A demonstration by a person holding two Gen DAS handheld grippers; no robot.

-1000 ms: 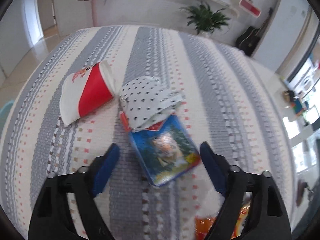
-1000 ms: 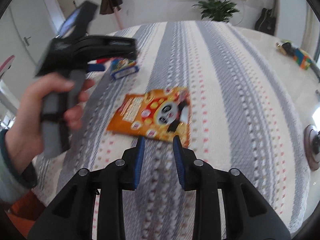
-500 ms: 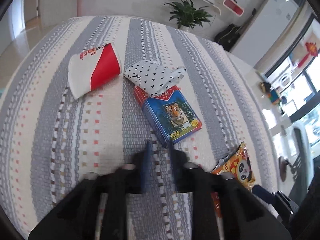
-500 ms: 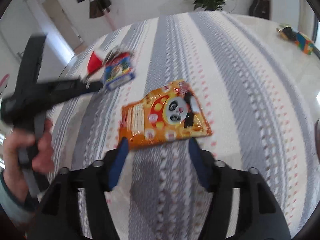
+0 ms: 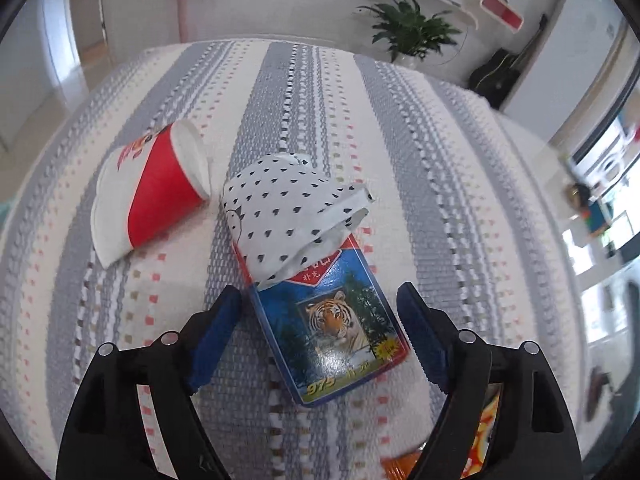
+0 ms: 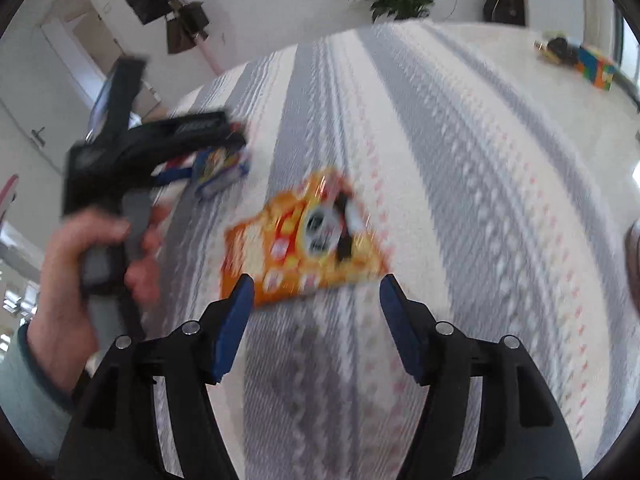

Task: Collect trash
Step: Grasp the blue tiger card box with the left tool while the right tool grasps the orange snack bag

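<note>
Left gripper [image 5: 320,312] is spread wide, jaws either side of the blue tiger card box [image 5: 332,328] w/o touching it – the box lies flat on the striped cloth [image 5: 440,184] between the blue pads. At the box's far end a crumpled white wrapper w/ black hearts [image 5: 288,212] overlaps its top edge. Just left of that, a red-and-white paper cup [image 5: 148,196] lies on its side, rim pointing toward the wrapper, nearly touching it. Bottom right of the left wrist view, a sliver of the orange panda snack bag [image 5: 484,436] shows behind the right finger.

Right gripper [image 6: 316,296] is also wide open, nothing held – jaws flank the near edge of the orange bag [image 6: 304,240], which lies flat on the cloth; the view is blurred, so contact can't be judged. Left hand [image 6: 76,264] grips the other tool's handle at left. Far back: potted plant [image 5: 412,28], guitar [image 5: 500,76] by the wall.
</note>
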